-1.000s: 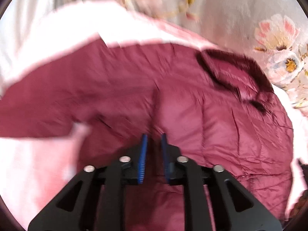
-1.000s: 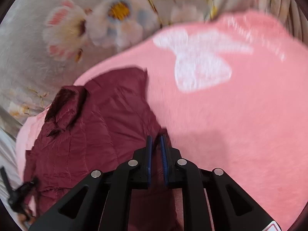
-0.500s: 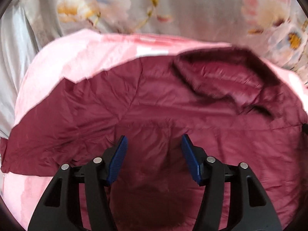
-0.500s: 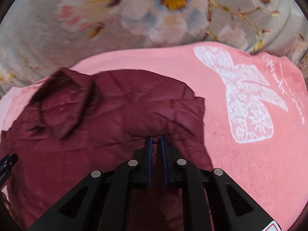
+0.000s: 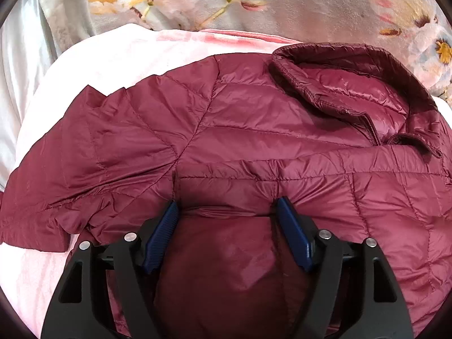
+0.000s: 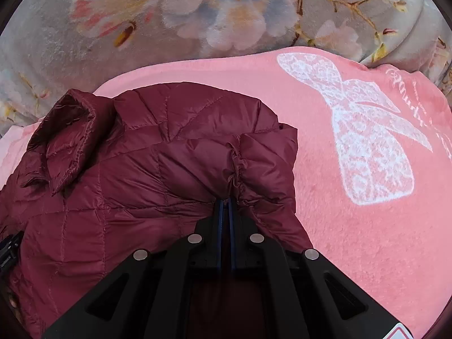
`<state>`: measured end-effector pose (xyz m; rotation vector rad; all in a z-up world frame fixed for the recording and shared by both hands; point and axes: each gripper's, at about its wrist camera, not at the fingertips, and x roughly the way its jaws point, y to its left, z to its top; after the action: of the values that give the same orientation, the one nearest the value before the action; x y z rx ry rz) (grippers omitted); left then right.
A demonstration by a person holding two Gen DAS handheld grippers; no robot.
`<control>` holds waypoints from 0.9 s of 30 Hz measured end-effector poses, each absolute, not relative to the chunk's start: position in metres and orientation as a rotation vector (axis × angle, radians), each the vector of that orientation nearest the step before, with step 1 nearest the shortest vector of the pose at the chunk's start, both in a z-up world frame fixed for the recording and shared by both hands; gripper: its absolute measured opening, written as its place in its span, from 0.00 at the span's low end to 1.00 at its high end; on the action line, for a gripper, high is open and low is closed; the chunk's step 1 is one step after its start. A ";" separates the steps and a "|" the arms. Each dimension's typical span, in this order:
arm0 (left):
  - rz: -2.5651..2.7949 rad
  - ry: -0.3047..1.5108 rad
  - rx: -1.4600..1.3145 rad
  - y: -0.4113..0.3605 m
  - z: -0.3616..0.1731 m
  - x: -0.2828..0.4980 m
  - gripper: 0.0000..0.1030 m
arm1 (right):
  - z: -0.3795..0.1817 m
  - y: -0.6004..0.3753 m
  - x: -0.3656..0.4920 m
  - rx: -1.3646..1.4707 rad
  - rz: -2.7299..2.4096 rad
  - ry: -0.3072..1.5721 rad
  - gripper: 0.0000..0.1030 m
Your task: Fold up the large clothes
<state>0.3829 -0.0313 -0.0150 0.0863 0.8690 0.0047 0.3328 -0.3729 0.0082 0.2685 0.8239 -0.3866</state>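
A maroon quilted puffer jacket (image 5: 254, 147) lies spread on a pink blanket (image 5: 118, 56), its stand-up collar (image 5: 339, 84) at the upper right. My left gripper (image 5: 227, 204) hangs low over the jacket's body. Its jaws are opening, and a puff of fabric bulges loosely between the blue pads (image 5: 161, 237). In the right wrist view the jacket (image 6: 113, 197) fills the left half, collar (image 6: 65, 132) at the left. My right gripper (image 6: 225, 202) is shut on the sleeve (image 6: 254, 163) just below its gathered cuff, with the sleeve doubled over the jacket's body.
The pink blanket (image 6: 353, 240) carries a white lace butterfly print (image 6: 367, 141) to the right of the jacket. Grey floral bedding (image 6: 226, 14) lies behind it. White sheet (image 5: 17, 70) shows at the left edge. A black piece of the other gripper (image 6: 8, 248) pokes in at far left.
The left jaws have spread wide and let the fabric go. The right gripper has carried the sleeve across over the jacket's body and closed tight on it.
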 end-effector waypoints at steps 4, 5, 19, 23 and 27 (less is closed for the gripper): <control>0.010 0.863 0.089 -0.032 -0.013 0.382 0.71 | 0.008 -0.374 0.333 0.273 -0.385 0.821 0.02; 0.006 0.862 0.081 -0.030 -0.012 0.381 0.71 | 0.009 -0.374 0.332 0.270 -0.387 0.818 0.02; -0.030 0.911 0.090 0.023 0.006 0.316 0.71 | 0.010 -0.247 0.287 0.088 -0.175 0.926 0.14; -0.046 0.953 0.014 0.057 0.006 0.307 0.71 | 0.016 -0.250 0.288 0.128 -0.181 0.945 0.14; -0.006 0.923 -0.121 0.122 0.021 0.284 0.73 | 0.035 -0.231 0.260 0.183 -0.118 0.910 0.16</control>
<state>0.2836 0.1216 0.0206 -0.1206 0.9233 -0.0065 0.2601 -0.2308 0.0347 0.1825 0.9101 -0.1180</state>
